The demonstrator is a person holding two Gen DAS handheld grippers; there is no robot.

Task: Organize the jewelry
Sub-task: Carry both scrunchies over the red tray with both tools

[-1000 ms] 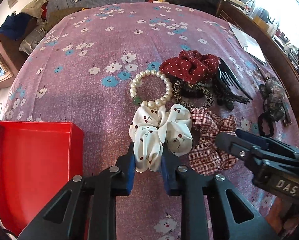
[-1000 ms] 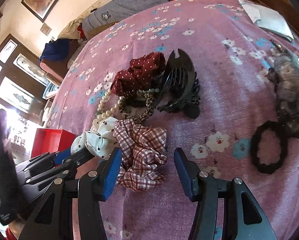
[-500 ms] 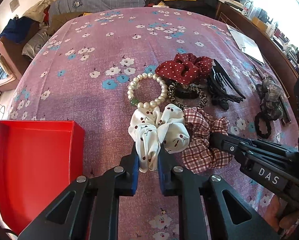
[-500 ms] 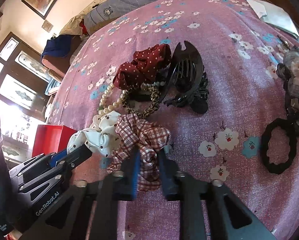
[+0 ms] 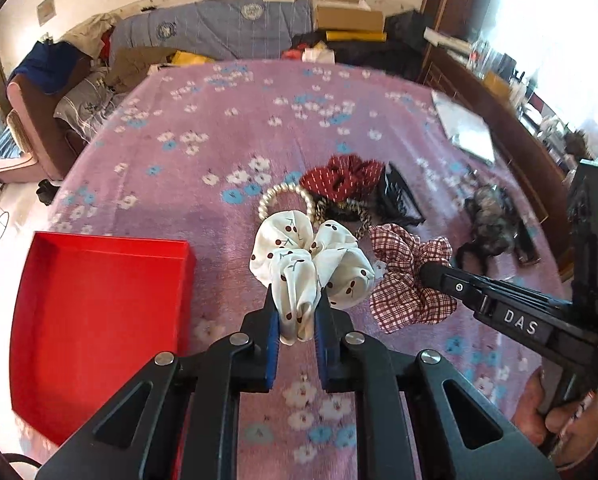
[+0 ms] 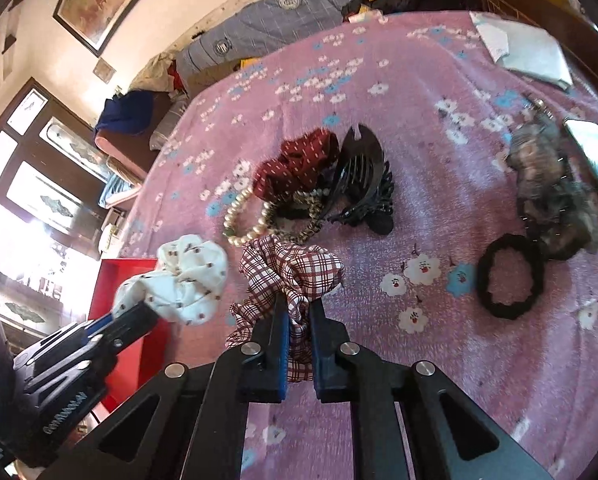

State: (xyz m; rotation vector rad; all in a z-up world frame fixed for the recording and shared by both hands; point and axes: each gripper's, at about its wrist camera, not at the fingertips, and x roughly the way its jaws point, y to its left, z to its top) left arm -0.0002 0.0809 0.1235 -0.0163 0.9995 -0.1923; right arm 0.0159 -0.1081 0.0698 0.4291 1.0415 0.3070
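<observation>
My left gripper (image 5: 297, 312) is shut on a white cherry-print scrunchie (image 5: 311, 256), lifted off the floral cloth. The right gripper (image 6: 297, 312) is shut on a red-and-white plaid scrunchie (image 6: 291, 268), also raised. In the left wrist view the plaid scrunchie (image 5: 407, 280) hangs from the right gripper's tip (image 5: 431, 274). In the right wrist view the white scrunchie (image 6: 183, 280) sits in the left gripper's tip (image 6: 133, 314). An open red box (image 5: 95, 320) lies to the left on the cloth. A pearl bracelet (image 5: 267, 200) stays on the cloth behind.
On the pink floral cloth (image 6: 439, 200) lie a dark red dotted scrunchie (image 6: 299, 160), a leopard-print tie (image 6: 295, 224), a black claw clip (image 6: 359, 184), a black hair tie (image 6: 511, 276) and a furry brown clip (image 6: 555, 192). A sheet of paper (image 5: 465, 132) lies far right.
The right gripper closed on the plaid scrunchie. Both grippers then rose, lifting the white and the plaid scrunchies off the cloth and away from the pile.
</observation>
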